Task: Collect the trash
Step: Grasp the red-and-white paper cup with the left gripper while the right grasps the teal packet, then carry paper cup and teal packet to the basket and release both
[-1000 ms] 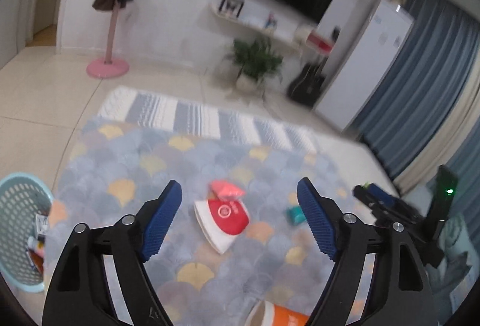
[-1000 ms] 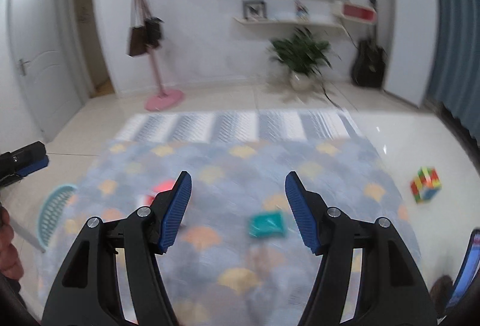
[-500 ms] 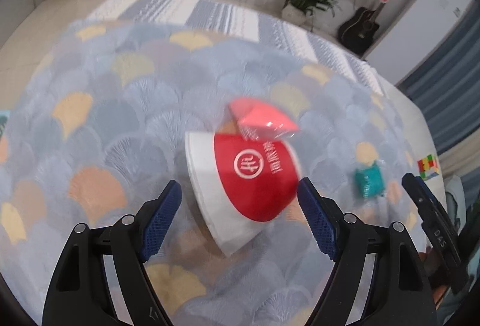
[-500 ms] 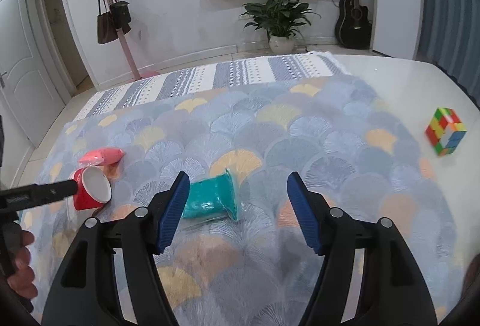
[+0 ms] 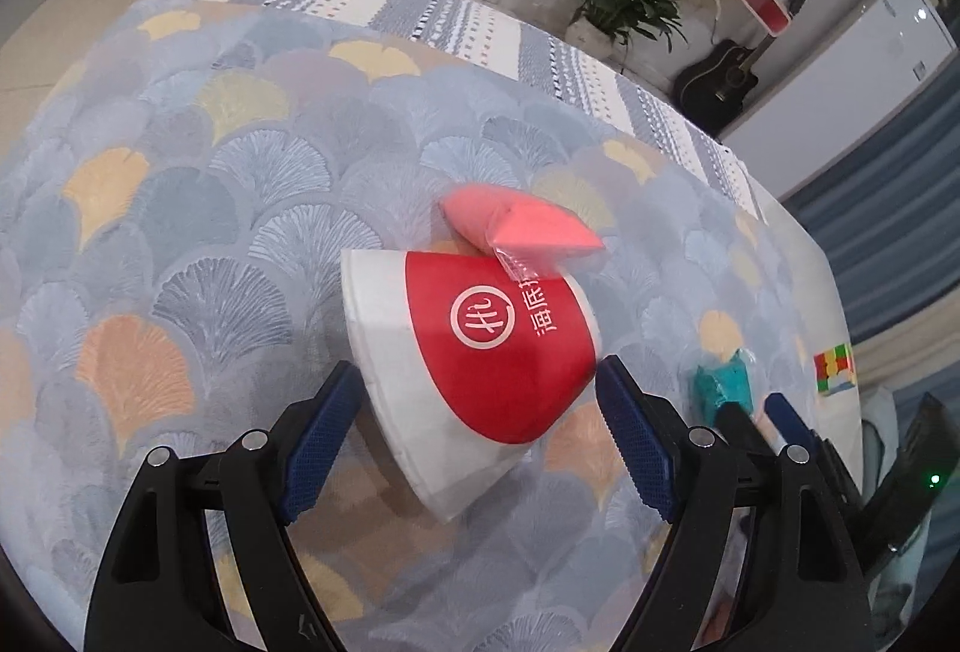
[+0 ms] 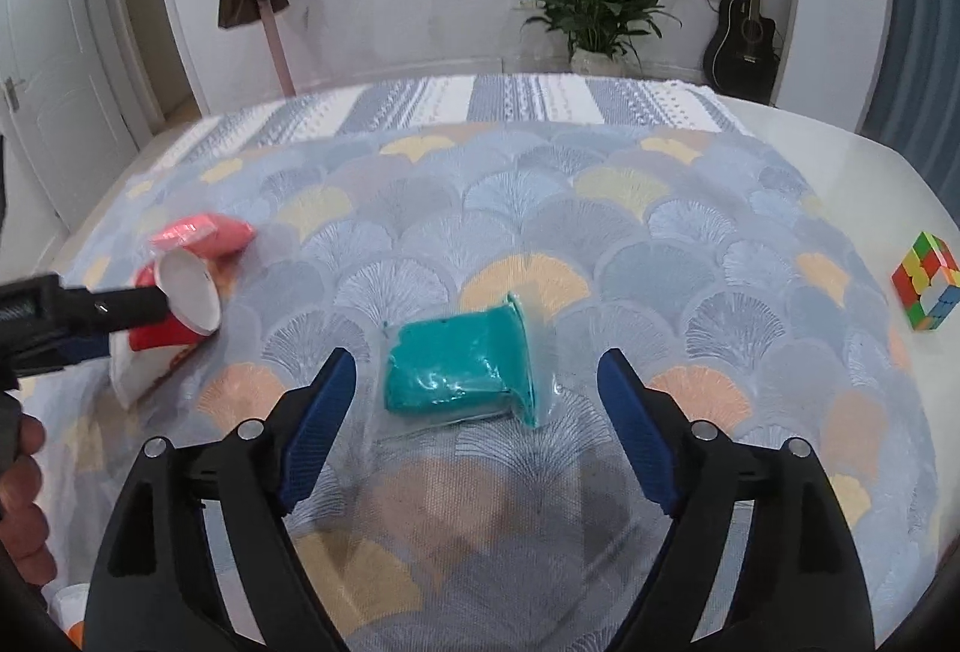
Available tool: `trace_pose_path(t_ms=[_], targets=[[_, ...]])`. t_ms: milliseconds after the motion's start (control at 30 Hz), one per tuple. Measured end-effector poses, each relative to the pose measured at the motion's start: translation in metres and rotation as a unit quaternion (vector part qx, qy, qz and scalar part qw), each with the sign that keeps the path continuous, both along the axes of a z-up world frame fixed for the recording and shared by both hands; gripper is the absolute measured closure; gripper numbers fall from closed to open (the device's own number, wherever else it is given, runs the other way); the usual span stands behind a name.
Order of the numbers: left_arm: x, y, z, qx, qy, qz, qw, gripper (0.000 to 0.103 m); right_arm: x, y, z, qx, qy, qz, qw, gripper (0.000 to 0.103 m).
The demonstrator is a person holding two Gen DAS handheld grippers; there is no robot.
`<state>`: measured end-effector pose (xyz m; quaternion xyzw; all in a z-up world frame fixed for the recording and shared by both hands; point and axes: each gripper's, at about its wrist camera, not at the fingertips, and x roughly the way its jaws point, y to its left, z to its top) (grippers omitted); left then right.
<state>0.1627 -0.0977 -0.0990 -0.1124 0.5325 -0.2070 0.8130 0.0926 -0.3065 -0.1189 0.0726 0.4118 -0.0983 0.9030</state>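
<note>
Living-room floor, patterned rug (image 6: pixel 600 208) in grey, yellow and orange fans; striped mat beyond it, then plant, guitar, wall shelf, coat stand with bags.

Change over the last second: both wrist views showed the far wall and TV, with the trash small and distant; now the rug fills both frames and each gripper has come down over its own piece; the approach looks finished and the grasp step is next, nothing lifted yet.

Left gripper (image 5: pixel 480 412): jaws wide, hardly changed; red-and-white paper cup (image 5: pixel 480 352) lies on its side on the rug with its lower body between the blue pads; pads beside the cup wall but not visibly pressing; no grip yet.

Right gripper (image 6: pixel 474 406): jaws opening, clearly wider than a second ago; teal packet (image 6: pixel 462 364) flat on the rug, just ahead of and between the fingertips; pads apart from it.

Pink packet (image 5: pixel 522 226) lies against the cup's far side, its clear edge overlapping the cup; judgement: it may shift when the cup goes up.

Count on the rug: paper cups 1; packets 2 (one teal, one pink); trash pieces in clear view 3. Off the rug on bare floor: puzzle cube (image 6: pixel 924 289), 1, probably not trash. No bin in the current views.
</note>
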Motion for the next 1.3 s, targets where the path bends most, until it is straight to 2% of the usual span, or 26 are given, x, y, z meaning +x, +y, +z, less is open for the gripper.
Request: trace_pose_path(t_ms=[233, 267, 333, 367, 533, 667, 1067, 1200, 1300], targets=[[0.005, -0.008, -0.003, -0.004, -0.008, 0.01, 0.9999, 0.02, 0.007, 0.012, -0.005, -0.047, 0.021, -0.007, 0.999, 0.025], [0.005, -0.007, -0.003, -0.007, -0.009, 0.013, 0.9999, 0.02, 0.006, 0.012, -0.004, -0.05, 0.019, -0.007, 0.999, 0.028], [0.005, -0.007, -0.003, -0.005, -0.012, 0.009, 0.9999, 0.021, 0.007, 0.012, -0.006, -0.048, 0.025, -0.004, 0.999, 0.04], [0.005, -0.008, -0.002, -0.001, -0.015, 0.004, 0.9999, 0.022, 0.008, 0.012, -0.007, -0.045, 0.029, -0.001, 0.999, 0.05], [0.002, -0.003, 0.0, 0.003, -0.019, -0.01, 0.9998, 0.024, 0.004, 0.009, -0.004, -0.037, 0.012, -0.004, 0.999, 0.053], [0.0, 0.009, 0.003, -0.012, -0.023, -0.016, 0.9995, 0.024, -0.002, 0.012, 0.001, -0.042, -0.008, 0.001, 0.999, 0.054], [-0.023, 0.07, 0.047, -0.002, -0.103, -0.007, 0.9946, 0.024, -0.005, 0.021, 0.01, -0.052, -0.022, 0.01, 0.998, 0.056], [-0.024, 0.1, 0.062, -0.01, -0.12, 0.015, 0.9926, 0.024, -0.009, 0.041, 0.035, -0.06, -0.04, 0.023, 0.997, 0.056], [-0.025, 0.127, 0.072, -0.019, -0.129, 0.037, 0.9907, 0.024, -0.011, 0.07, 0.067, -0.072, -0.066, 0.05, 0.994, 0.056]])
